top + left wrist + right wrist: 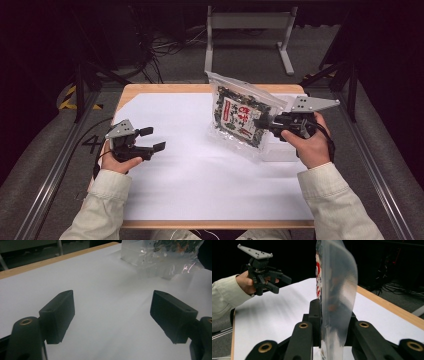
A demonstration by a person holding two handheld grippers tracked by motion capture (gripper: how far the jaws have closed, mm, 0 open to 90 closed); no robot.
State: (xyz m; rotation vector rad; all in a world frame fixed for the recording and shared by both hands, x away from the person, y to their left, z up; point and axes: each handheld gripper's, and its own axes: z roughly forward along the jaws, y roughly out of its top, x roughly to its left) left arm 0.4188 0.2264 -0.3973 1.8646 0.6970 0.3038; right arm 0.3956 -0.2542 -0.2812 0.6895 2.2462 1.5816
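Though its print blurs edge-on, the clear seaweed packet (239,119) stays legible from above. Right gripper (263,123) fingers clamp it; left gripper (152,139) fingers gape wide, empty.

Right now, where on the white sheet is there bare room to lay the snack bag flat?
Free: the wide middle of the white sheet, between the open left tool and the snack bag, down to the near edge. Crowded: the far right, where the right tool clamps the bag over a clear box.
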